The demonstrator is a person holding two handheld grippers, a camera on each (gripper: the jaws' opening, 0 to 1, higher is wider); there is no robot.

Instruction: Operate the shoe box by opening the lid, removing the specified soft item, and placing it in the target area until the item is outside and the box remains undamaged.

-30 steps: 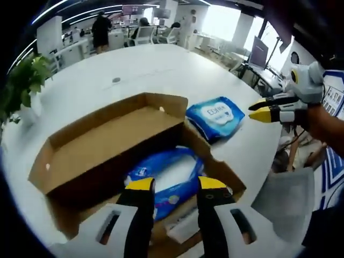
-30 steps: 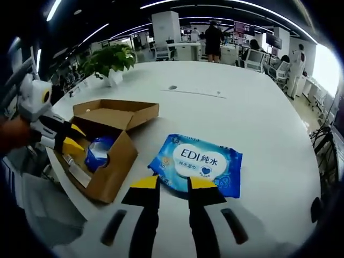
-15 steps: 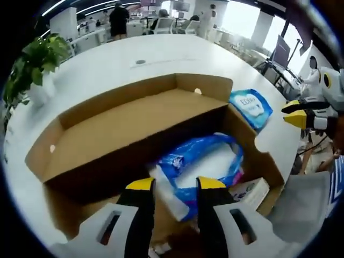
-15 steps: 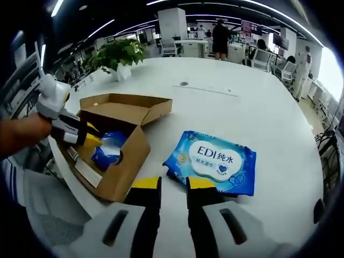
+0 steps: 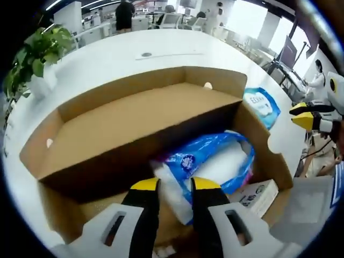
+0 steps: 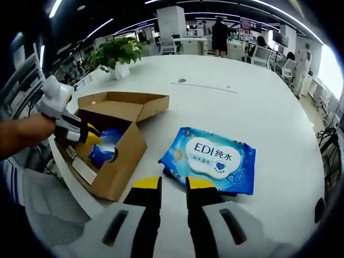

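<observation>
item one: shoe box (image 5: 134, 123), brown cardboard, lid folded back flat, standing at the near edge of the white table (image 6: 252, 97). in the right gripper view we see the same shoe box (image 6: 121, 156) to the left of the wipes.

item two: blue plastic pack (image 5: 209, 161), soft and crinkled, lying inside the box. we also note it in the right gripper view (image 6: 105, 148), tucked against the box's near wall.

item three: left gripper (image 5: 174, 185), yellow-tipped, reaching down into the box. its jaws stand narrowly apart with a white end of the pack between them; we cannot tell whether they grip it. seen from the right gripper view, the left gripper (image 6: 88, 137) sits at the box's rim above the pack.

item four: right gripper (image 6: 173, 184), hanging above bare table just in front of the wipes, jaws a small gap apart, nothing between them. it enters the left gripper view (image 5: 306, 115) beyond the box's right end.

item five: wet wipes packet (image 6: 212, 164), blue, lying flat on the table outside the box; also visible past the box's corner (image 5: 263, 105).

item six: small printed carton (image 5: 255, 193) in the box's right corner.

item seven: potted plant (image 6: 115, 54) at the table's far left.
</observation>
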